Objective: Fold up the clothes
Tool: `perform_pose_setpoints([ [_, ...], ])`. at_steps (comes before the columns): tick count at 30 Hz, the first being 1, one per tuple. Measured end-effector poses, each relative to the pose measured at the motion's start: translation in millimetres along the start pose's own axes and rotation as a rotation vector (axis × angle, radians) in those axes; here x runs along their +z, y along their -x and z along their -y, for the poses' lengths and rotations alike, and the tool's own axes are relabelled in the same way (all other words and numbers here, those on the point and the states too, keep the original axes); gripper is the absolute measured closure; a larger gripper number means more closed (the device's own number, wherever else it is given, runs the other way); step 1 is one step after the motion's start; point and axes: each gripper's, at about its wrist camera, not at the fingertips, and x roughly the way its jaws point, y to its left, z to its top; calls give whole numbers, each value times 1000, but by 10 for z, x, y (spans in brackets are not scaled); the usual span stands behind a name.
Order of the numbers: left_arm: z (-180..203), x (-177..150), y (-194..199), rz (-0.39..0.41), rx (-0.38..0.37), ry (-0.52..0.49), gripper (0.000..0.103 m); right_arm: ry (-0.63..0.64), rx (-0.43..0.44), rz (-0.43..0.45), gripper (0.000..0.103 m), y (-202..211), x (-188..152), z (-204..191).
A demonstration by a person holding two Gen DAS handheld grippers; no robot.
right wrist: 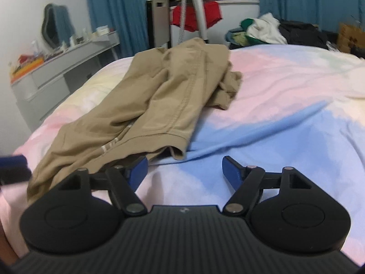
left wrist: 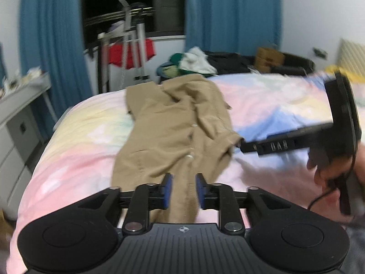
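A tan button-up shirt (left wrist: 173, 125) lies crumpled lengthwise on the bed; it also shows in the right wrist view (right wrist: 159, 96). My left gripper (left wrist: 183, 191) is shut on the shirt's near hem, with the cloth bunched between its blue pads. My right gripper (right wrist: 184, 171) is open and empty, low over the bedsheet just right of the shirt's near hem. In the left wrist view the right gripper (left wrist: 239, 145) comes in from the right, its tip at the shirt's right edge.
The bed (left wrist: 273, 105) has a pastel pink, blue and yellow sheet. A pile of clothes (left wrist: 194, 62) lies at its far edge. A grey dresser (right wrist: 57, 77) stands to the left, a drying rack with a red garment (left wrist: 130, 53) behind, and blue curtains (left wrist: 230, 13).
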Motion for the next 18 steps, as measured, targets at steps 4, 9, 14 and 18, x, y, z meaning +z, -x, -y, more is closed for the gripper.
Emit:
perform_pose_setpoints([
  [4, 240, 41, -275, 18, 9, -118, 58, -94, -3, 36, 29, 118, 47, 143],
  [9, 400, 109, -880, -20, 41, -167, 62, -114, -2, 78, 28, 183, 54, 232],
  [14, 193, 231, -1063, -17, 63, 22, 95, -108, 20, 98, 28, 184, 66, 269],
  [18, -27, 360, -714, 54, 5, 160, 97, -88, 63, 108, 28, 175, 80, 223],
])
